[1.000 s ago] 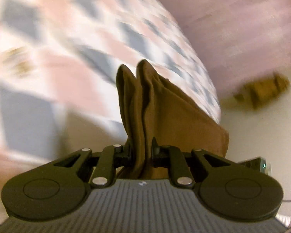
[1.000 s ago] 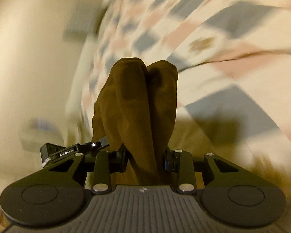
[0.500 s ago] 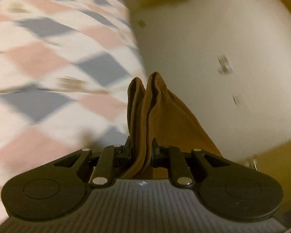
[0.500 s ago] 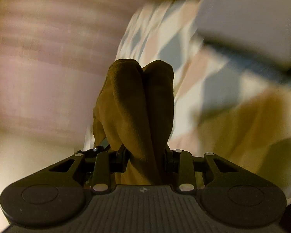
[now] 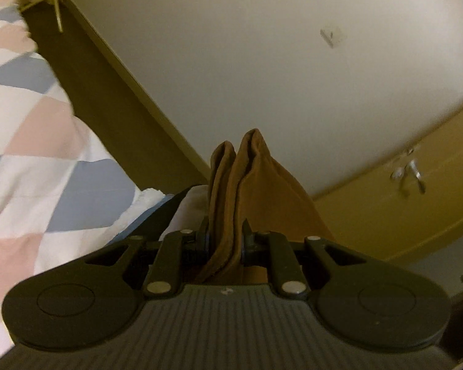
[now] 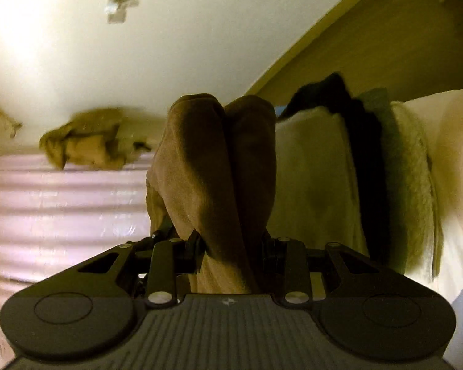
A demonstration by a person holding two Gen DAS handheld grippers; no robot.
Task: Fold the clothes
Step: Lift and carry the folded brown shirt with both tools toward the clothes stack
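Left wrist view: the left tongs (image 5: 225,240) are clamped on a bunched fold of brown garment (image 5: 253,185), raised toward the pale ceiling (image 5: 262,61) beside a checked bedspread (image 5: 46,169). Right wrist view: the right tongs (image 6: 231,246) likewise grip a thick wad of the same brown garment (image 6: 219,160) (a stack of folded clothes (image 6: 339,169) stands just beyond). The cloth looks soft, light and limp; it should handle best held at corners or hems, spread taut between both tools.
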